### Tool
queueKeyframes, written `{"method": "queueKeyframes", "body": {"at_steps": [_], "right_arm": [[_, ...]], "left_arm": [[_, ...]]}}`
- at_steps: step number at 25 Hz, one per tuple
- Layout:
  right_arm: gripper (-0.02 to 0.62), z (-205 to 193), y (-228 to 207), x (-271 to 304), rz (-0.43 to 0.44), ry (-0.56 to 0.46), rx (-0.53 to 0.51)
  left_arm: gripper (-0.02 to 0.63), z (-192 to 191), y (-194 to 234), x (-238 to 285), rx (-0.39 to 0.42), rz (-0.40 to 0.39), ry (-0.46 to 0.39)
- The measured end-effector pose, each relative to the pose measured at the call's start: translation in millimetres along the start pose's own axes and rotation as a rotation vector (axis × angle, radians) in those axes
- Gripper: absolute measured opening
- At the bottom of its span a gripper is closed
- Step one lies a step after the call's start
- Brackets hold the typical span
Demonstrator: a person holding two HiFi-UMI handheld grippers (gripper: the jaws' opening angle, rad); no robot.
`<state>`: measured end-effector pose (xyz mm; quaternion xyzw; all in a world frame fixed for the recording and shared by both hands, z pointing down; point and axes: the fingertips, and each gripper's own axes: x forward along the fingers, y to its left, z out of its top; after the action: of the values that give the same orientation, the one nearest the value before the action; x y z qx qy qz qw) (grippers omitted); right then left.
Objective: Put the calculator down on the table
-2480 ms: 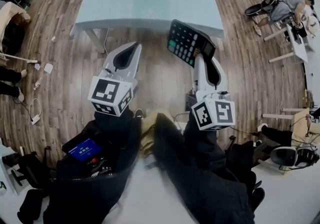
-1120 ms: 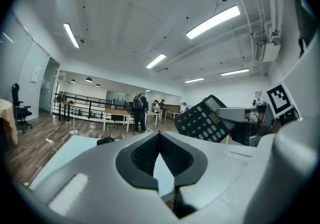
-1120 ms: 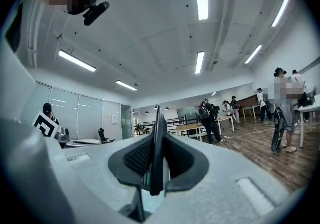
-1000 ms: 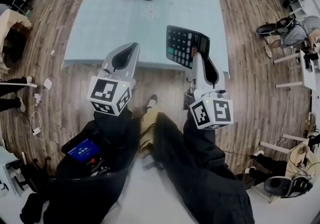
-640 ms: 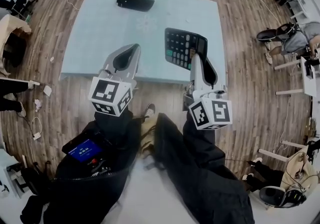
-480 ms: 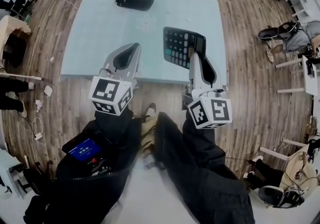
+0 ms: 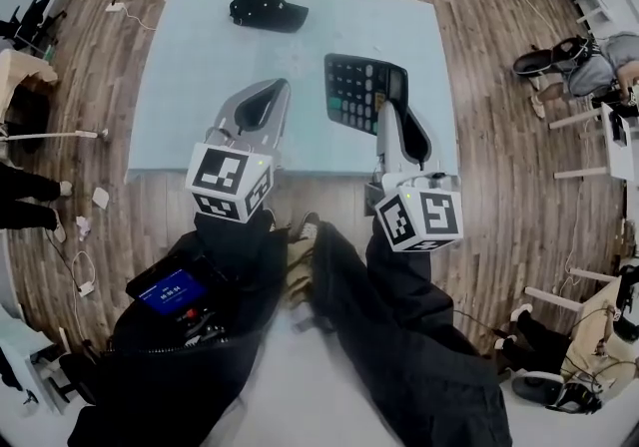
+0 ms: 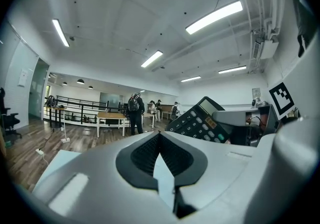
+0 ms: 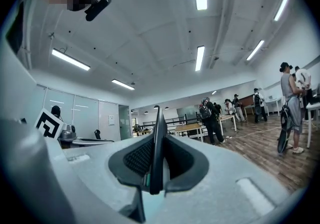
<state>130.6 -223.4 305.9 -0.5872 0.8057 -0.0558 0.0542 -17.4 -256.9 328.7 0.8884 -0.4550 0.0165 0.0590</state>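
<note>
A black calculator [image 7: 361, 91] with green keys hangs tilted above the light-blue table [image 7: 200, 56], near its right front part. My right gripper [image 7: 389, 111] is shut on its lower edge. From the right gripper view the calculator [image 9: 158, 128] shows edge-on, pinched between the jaws of the right gripper [image 9: 159, 140]. My left gripper [image 7: 272, 88] hovers over the table's front edge, to the left of the calculator, shut and empty. In the left gripper view the left gripper [image 8: 160, 135] has its jaws pressed together, and the calculator [image 8: 200, 123] appears at the right.
A black cap [image 7: 265, 8] lies at the table's far left. Wood floor surrounds the table, with cables and bags at the left and seated people and chairs [image 7: 559, 46] at the right. My dark trouser legs [image 7: 399, 335] and a blue-screened device [image 7: 170, 292] fill the foreground.
Both grippers have moved forward from the floor side to over the table's front edge. The calculator stays held in the right gripper and now hangs above the tabletop.
</note>
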Motion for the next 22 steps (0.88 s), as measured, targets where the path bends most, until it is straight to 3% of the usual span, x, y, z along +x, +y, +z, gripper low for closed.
{"method": "queueKeyframes", "body": {"at_steps": [13, 22], "right_arm": [[0.055, -5.0, 9.2, 48.8, 0.015, 0.006, -0.008], [0.055, -21.2, 15.7, 62.8, 0.037, 0.049, 0.007]], "left_arm": [[-0.002, 11.2, 37.2, 21.2, 0.028, 0.036, -0.051], [-0.002, -8.1, 44.7, 28.2, 0.016, 0.030, -0.006]]}}
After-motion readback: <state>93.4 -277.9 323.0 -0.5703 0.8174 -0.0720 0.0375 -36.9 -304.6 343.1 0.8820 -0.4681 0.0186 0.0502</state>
